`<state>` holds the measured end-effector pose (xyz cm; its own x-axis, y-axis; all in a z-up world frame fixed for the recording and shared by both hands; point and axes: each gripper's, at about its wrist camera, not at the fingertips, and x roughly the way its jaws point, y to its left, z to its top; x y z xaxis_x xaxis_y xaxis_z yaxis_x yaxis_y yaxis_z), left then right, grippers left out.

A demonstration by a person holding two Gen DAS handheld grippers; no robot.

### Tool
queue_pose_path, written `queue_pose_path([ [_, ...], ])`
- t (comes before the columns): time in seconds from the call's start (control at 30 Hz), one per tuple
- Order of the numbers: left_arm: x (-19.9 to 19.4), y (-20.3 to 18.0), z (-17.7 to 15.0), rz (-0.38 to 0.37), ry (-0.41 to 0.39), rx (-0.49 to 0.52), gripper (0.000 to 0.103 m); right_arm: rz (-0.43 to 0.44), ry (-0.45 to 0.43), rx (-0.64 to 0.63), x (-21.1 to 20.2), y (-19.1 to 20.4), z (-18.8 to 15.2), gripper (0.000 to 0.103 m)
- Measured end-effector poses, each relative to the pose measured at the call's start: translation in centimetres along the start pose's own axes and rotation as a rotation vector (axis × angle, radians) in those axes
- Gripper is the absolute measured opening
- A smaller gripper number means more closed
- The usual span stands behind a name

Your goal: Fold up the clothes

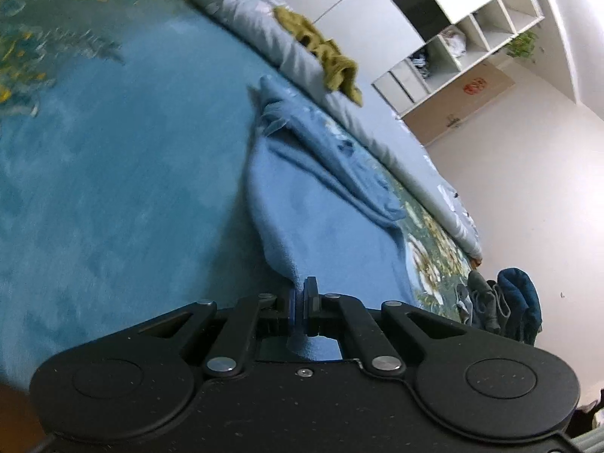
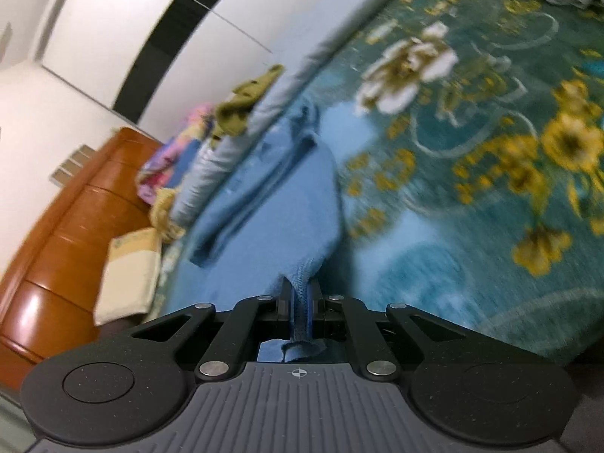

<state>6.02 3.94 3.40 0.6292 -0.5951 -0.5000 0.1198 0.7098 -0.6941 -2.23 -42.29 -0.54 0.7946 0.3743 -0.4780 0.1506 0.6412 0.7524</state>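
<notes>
A light blue garment [image 1: 317, 204] lies stretched over a teal floral bedspread [image 1: 113, 158]. My left gripper [image 1: 300, 298] is shut on one edge of the garment, with cloth pinched between the blue pads. In the right wrist view the same blue garment [image 2: 271, 204] runs away from my right gripper [image 2: 301, 302], which is shut on another hemmed edge of it. The cloth hangs taut between both grips and the bed. The far end of the garment is bunched with folds near the grey quilt.
A rolled grey quilt [image 1: 264, 34] with an olive garment [image 1: 328, 56] on it runs along the bed's far side. Dark clothes [image 1: 502, 302] lie at the bed corner. White shelves [image 1: 472, 37] stand by the wall. A wooden headboard [image 2: 64, 226] and cream pillow [image 2: 128, 271] are at the left.
</notes>
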Motion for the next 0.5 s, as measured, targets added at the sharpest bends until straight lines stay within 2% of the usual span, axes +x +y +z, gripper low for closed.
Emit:
queue_pose_path([
  [0.13,0.2,-0.7,2.2,-0.061,-0.056,0.014,0.001,0.020,-0.031,-0.027,0.6,1.4,2.6,0.004],
  [0.3,2.8,-1.8,6.7,-0.081,-0.099,0.004,0.001,0.044,-0.069,-0.054,3.3,3.8,7.6,0.004],
  [0.5,7.8,-2.2,12.5,-0.044,-0.122,0.013,0.002,0.021,-0.078,-0.083,9.0,5.7,13.0,0.004],
])
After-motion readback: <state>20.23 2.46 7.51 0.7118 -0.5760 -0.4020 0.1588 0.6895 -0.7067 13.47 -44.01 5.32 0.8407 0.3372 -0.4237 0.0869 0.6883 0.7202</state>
